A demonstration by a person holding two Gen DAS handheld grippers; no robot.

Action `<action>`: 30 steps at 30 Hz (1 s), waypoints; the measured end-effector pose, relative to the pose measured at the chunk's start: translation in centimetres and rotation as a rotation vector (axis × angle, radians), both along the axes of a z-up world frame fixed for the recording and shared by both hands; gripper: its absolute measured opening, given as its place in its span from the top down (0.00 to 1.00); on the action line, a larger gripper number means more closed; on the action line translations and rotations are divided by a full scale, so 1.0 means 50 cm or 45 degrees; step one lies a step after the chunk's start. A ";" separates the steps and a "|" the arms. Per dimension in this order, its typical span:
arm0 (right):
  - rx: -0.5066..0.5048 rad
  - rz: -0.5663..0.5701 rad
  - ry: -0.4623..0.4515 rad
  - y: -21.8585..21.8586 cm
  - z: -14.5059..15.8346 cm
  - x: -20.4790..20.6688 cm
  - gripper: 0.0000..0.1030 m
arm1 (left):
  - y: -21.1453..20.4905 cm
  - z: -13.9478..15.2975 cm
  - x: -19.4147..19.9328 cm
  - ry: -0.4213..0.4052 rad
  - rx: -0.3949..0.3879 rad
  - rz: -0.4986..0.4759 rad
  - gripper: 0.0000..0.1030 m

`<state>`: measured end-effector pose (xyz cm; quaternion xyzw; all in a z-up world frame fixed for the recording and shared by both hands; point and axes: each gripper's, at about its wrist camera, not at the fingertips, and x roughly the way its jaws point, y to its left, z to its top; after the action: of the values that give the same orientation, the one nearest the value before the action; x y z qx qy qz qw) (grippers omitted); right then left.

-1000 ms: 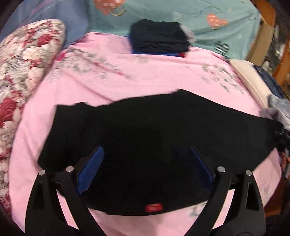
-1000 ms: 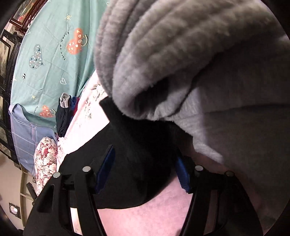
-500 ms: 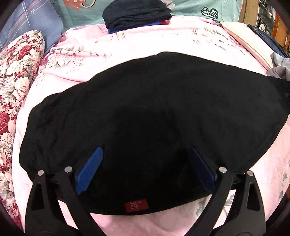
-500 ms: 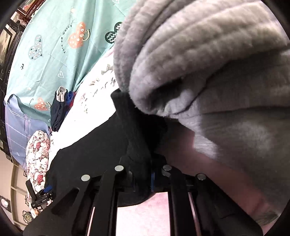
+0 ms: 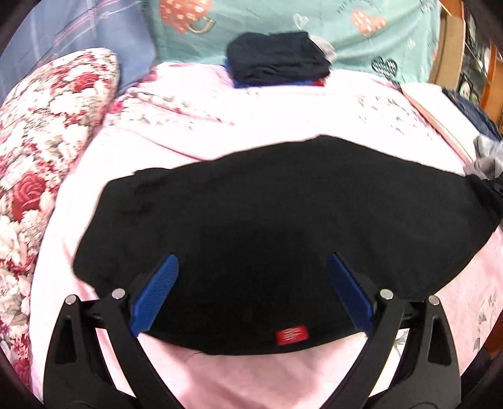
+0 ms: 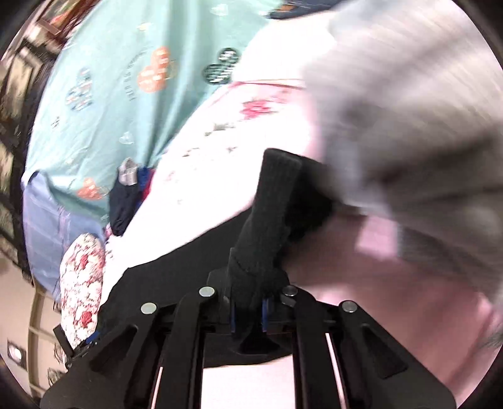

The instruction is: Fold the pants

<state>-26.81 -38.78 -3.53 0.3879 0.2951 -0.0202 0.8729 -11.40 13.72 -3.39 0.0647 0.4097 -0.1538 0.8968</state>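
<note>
Black pants (image 5: 283, 226) lie spread across the pink bed sheet (image 5: 283, 113), with a small red label (image 5: 290, 336) at the near edge. My left gripper (image 5: 251, 292) is open, its blue pads (image 5: 154, 295) standing either side of the near edge, over the cloth. In the right wrist view my right gripper (image 6: 246, 311) is shut on a bunched edge of the black pants (image 6: 267, 220), which rises out of the jaws. A grey fleece cloth (image 6: 408, 126) fills the right side of that view and hides what is behind it.
A stack of folded dark clothes (image 5: 276, 59) sits at the far edge of the bed. A floral pillow (image 5: 47, 126) lies at the left. A teal patterned sheet (image 5: 314, 25) hangs behind. Grey and dark cloth (image 5: 484, 157) lies at the right edge.
My right gripper has closed on the pants edge and pulled it up. The pants have shifted under the open left gripper, whose view tilted down and back up.
</note>
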 end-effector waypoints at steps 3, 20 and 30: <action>-0.050 0.128 -0.059 0.071 0.046 0.052 0.89 | 0.034 0.009 -0.004 -0.018 -0.039 0.032 0.06; -0.638 0.935 0.135 0.601 -0.008 0.272 0.54 | 0.126 -0.010 -0.024 0.019 -0.085 0.149 0.06; -0.153 1.083 0.140 0.608 -0.034 0.286 0.25 | 0.134 0.001 -0.021 0.050 -0.153 0.188 0.06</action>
<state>-12.51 -8.39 -5.25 0.1785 0.4732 0.3037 0.8075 -12.46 20.40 -3.35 -0.0226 0.4209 -0.1128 0.8998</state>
